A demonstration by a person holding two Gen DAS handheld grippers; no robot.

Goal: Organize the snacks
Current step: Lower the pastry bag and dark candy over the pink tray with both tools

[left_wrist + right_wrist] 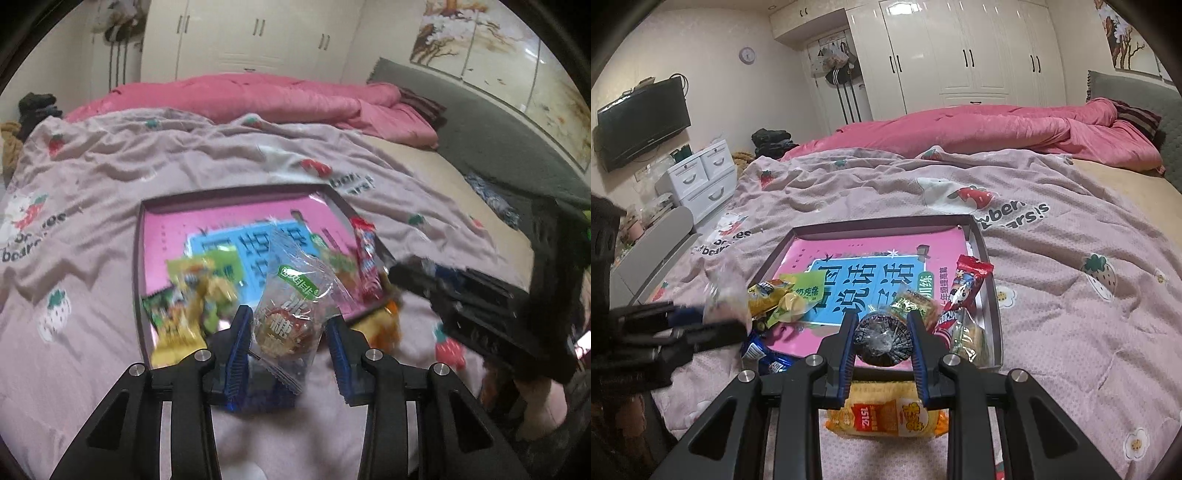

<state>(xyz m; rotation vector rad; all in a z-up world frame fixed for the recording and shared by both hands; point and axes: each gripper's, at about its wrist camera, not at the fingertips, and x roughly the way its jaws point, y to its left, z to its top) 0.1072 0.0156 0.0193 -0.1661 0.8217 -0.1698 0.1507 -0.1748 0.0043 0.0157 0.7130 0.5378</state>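
A shallow box (137,258) with a pink and blue printed bottom lies on the bedspread; it also shows in the right wrist view (993,295). My left gripper (290,325) is shut on a clear-wrapped candy (291,314) at the box's near edge. It appears at the left of the right wrist view (713,325). My right gripper (882,325) is shut on a round dark wrapped snack (882,339) over the box's near edge. Yellow and green packets (192,295) lie in the box's left part, a red stick packet (966,288) along its right wall.
An orange-yellow packet (886,417) lies on the bedspread just outside the box, under my right gripper. Blue wrappers (764,354) lie left of the box. A pink quilt (979,125) is piled at the back. White drawers (701,181) stand left of the bed.
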